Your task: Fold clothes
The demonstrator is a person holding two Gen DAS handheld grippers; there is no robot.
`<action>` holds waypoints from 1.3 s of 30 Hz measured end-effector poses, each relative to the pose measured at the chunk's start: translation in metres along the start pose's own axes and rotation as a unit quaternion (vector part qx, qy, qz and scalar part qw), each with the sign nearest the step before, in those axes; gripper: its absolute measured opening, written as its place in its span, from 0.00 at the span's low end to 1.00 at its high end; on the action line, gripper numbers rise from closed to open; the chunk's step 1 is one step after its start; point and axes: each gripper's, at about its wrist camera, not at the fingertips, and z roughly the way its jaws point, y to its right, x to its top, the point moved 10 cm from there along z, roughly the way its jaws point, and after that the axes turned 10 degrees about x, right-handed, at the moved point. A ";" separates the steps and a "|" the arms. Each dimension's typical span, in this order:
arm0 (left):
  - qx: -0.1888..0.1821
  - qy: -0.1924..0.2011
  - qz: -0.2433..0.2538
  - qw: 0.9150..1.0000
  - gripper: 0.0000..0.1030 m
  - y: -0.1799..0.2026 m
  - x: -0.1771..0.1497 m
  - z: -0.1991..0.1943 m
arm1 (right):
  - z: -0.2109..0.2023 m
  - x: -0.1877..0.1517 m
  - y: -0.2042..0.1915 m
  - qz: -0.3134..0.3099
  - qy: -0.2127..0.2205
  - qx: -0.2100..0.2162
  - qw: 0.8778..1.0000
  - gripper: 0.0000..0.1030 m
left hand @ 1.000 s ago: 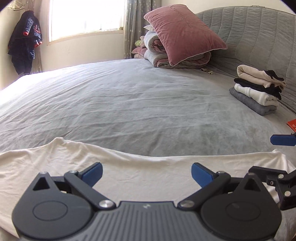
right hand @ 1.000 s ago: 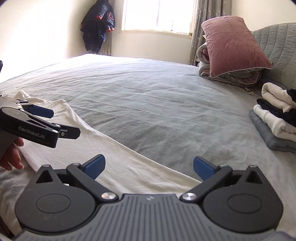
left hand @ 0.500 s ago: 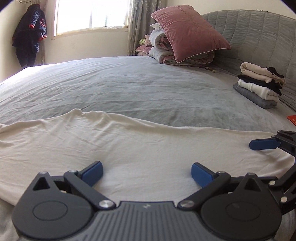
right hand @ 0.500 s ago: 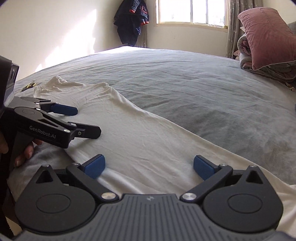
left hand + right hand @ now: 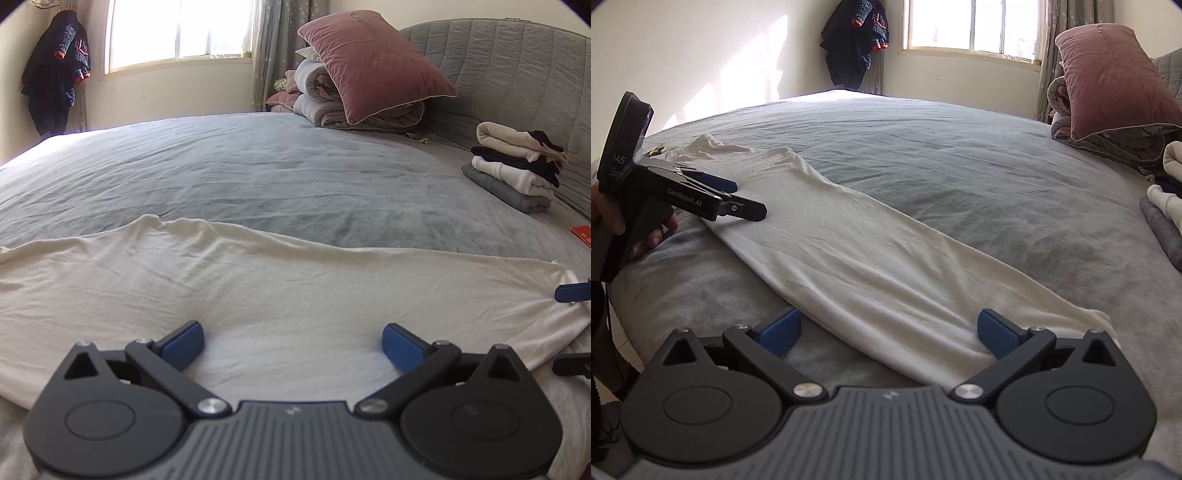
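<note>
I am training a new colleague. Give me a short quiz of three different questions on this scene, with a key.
1. True or false: the cream garment lies spread flat on the grey bed.
2. Which is open? A) only the left gripper B) only the right gripper C) both
3. Fill in: the folded clothes stack sits near the ___.

Key: 1 true; 2 C; 3 headboard.
</note>
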 end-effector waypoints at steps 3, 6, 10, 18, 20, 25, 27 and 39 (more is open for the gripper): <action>0.002 -0.001 0.003 1.000 1.00 0.001 0.000 0.000 | -0.014 -0.006 0.008 0.003 -0.009 -0.012 1.000 1.00; 0.006 -0.002 0.008 1.000 1.00 0.002 0.000 0.000 | -0.026 -0.010 0.016 0.009 -0.016 -0.021 1.000 1.00; 0.006 -0.002 0.008 1.000 1.00 0.002 0.000 0.000 | -0.033 0.002 0.019 0.033 -0.001 -0.014 0.999 1.00; -0.020 0.000 -0.013 1.000 1.00 -0.006 0.003 -0.002 | -0.002 0.009 0.012 0.062 -0.022 -0.010 0.998 1.00; -0.034 0.000 -0.026 0.999 0.99 -0.013 0.003 -0.006 | 0.002 0.002 0.014 0.045 -0.040 -0.023 0.998 1.00; -0.018 -0.005 -0.052 0.998 0.99 -0.051 0.001 -0.014 | -0.009 -0.005 0.021 0.040 -0.043 -0.021 0.998 1.00; 0.008 -0.010 -0.073 0.997 0.99 -0.076 -0.001 -0.018 | -0.013 -0.008 0.023 0.038 -0.053 -0.018 0.998 1.00; 0.081 -0.039 -0.099 0.991 0.93 -0.156 0.040 -0.001 | 0.000 0.051 -0.037 0.008 -0.033 0.068 0.997 1.00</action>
